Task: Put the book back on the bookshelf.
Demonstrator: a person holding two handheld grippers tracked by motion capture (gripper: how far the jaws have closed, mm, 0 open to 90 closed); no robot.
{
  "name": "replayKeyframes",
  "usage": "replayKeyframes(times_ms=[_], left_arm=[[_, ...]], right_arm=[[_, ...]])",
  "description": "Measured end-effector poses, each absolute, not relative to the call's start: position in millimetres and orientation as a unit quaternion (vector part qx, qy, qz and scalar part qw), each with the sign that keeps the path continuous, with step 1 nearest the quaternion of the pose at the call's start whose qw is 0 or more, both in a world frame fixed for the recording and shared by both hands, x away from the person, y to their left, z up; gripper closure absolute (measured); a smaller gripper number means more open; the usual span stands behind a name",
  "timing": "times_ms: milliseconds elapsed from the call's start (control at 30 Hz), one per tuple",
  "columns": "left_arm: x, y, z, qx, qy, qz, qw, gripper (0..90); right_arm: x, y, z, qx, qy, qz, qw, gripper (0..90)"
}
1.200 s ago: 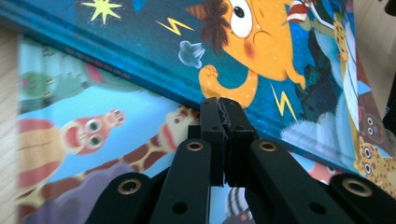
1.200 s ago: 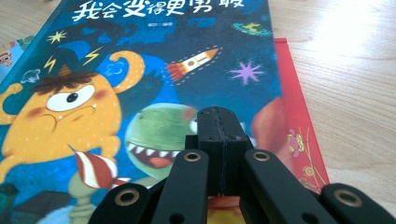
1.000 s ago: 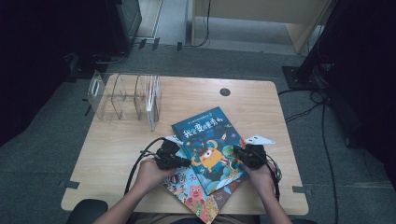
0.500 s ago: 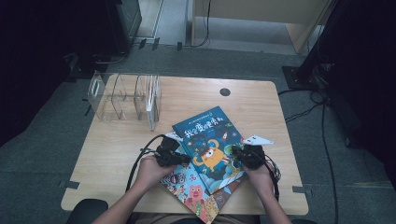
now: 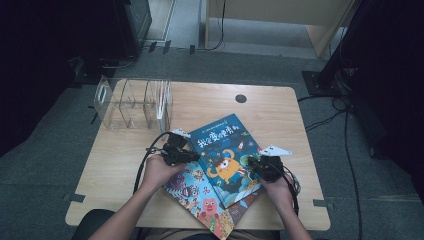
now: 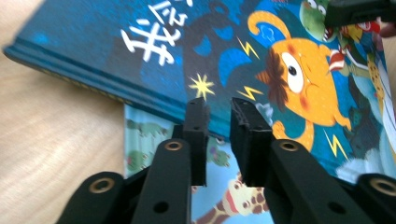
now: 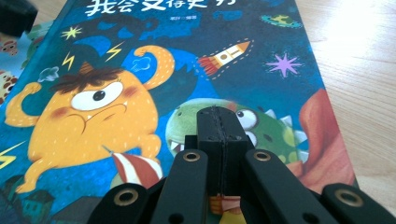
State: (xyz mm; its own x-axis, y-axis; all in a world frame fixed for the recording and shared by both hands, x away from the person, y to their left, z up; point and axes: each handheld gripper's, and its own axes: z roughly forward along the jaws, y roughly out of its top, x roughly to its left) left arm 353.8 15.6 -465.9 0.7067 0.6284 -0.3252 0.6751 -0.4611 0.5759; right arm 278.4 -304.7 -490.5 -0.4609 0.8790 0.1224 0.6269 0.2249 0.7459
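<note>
— Where was the blue book (image 5: 225,155) at that point?

— It lay flat near the table's (image 5: 280,107) front edge, skewed, on top of a second picture book (image 5: 202,197) whose lower part stuck out toward the person. Neither was in the clear rack (image 5: 132,102) at the back left corner, which looked to me like the place they were meant for. So I judged the work barely begun: no book lifted, none stood in a slot.

— And the grippers?

— The left gripper (image 6: 218,105) sat at the blue book's left edge. Its jaws had just been opening; a narrow gap showed, nothing between them, tips just over the cover's edge.

— The right one?

— The right gripper (image 7: 219,114) had its jaws pressed together, empty, the tips resting on or just above the cover's lower right part. I couldn't tell which.
</note>
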Motion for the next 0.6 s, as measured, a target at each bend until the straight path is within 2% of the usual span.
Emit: replayKeyframes(times_ms=[267,600], left_arm=[[374,18,-462,0.844,0.394,-0.016,0.364,83.9],[398,10,-460,0.842,0.398,-0.003,0.363,83.5]], right_arm=[[275,-305,-491,0.492,0.764,0.383,0.165,90.0],[276,-305,-491,0.488,0.767,0.380,0.174,90.0]])
